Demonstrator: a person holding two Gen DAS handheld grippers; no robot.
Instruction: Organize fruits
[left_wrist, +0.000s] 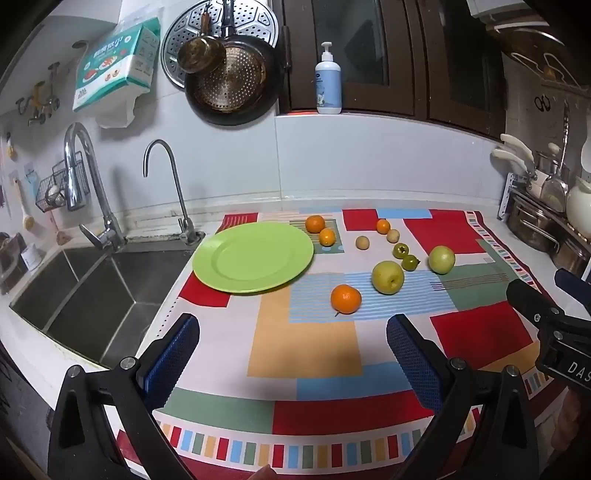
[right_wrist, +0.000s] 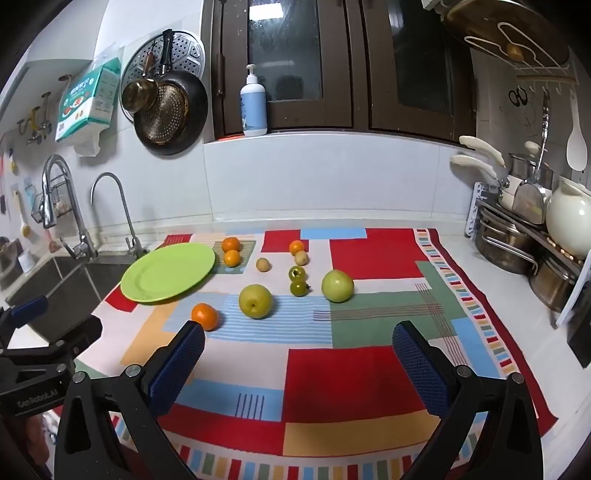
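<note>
Left gripper (left_wrist: 291, 332) and right gripper (right_wrist: 298, 338) hover over patchwork cloth (right_wrist: 376, 254), jaws spread wide, nothing held. Fruits lie loose on cloth beside bare green plate (left_wrist: 255, 258): nearest orange (left_wrist: 345, 299), two green apples (left_wrist: 387, 277) (small fruits behind hard to identify). Right gripper cut off at left view's edge.

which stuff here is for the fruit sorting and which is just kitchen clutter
Job: green plate, four oranges, two green apples, two small green fruits, two small tan fruits.

Clutter: soap bottle, hanging pans, taps, sink, pots.
</note>
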